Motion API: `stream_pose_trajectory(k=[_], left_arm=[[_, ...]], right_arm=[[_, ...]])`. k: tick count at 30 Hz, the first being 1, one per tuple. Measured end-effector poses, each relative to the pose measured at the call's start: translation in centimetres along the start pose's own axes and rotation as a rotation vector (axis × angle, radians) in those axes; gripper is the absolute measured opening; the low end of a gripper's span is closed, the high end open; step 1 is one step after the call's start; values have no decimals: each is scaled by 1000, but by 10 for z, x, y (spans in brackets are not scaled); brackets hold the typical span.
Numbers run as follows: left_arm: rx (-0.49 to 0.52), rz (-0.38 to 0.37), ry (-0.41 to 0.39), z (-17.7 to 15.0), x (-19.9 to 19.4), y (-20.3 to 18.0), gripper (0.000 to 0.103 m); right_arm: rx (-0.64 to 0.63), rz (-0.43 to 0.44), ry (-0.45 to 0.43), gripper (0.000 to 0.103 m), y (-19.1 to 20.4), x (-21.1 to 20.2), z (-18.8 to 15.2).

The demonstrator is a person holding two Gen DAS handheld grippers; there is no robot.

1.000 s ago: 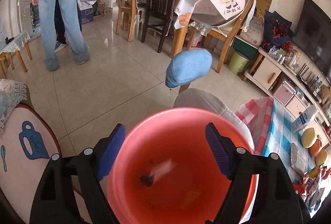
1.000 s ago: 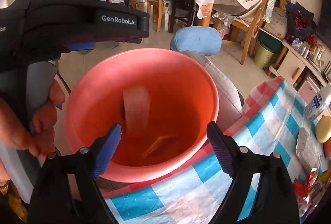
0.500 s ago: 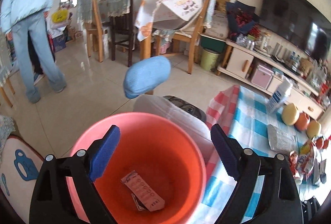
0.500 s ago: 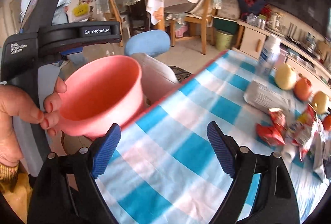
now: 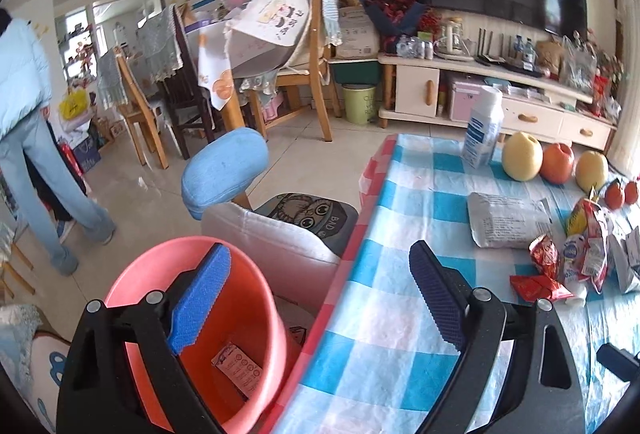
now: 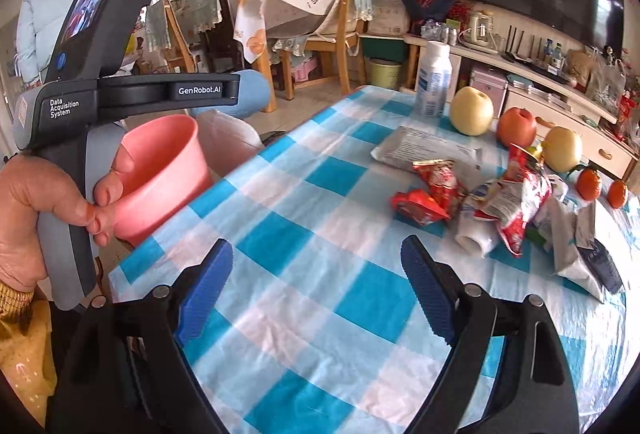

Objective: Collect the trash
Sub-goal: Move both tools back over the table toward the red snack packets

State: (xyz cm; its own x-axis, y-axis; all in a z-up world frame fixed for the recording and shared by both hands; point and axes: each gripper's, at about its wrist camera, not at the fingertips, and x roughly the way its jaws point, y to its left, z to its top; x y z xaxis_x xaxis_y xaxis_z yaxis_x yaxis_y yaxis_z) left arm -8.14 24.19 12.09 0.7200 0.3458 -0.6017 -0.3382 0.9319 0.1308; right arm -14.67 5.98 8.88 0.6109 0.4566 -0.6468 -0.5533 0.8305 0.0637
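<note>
Right gripper [image 6: 316, 286] gapes over checked cloth [image 6: 320, 234]; crinkled wrappers [image 6: 480, 193] beyond

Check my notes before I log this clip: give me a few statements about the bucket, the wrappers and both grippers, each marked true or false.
1. The pink bucket stands on the checked tablecloth. False: it sits beside the table, below its edge.
2. A printed packet lies inside the bucket. True.
3. The right gripper holds a red wrapper. False: its jaws are open and empty; the wrapper lies on the cloth.
4. The left gripper is open with nothing in it. True.
5. The white bottle lies on its side. False: it stands upright.
</note>
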Motion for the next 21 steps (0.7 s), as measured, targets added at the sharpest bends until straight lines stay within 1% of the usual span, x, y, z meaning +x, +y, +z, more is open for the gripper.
stream_pose_trajectory(k=[11, 21], left_arm=[[134, -15, -7, -2, -4, -66, 91], [214, -35, -7, -6, -7, -108, 91]], right_arm=[[43, -24, -21, 87, -45, -15, -11], [111, -55, -31, 87, -86, -29, -21]])
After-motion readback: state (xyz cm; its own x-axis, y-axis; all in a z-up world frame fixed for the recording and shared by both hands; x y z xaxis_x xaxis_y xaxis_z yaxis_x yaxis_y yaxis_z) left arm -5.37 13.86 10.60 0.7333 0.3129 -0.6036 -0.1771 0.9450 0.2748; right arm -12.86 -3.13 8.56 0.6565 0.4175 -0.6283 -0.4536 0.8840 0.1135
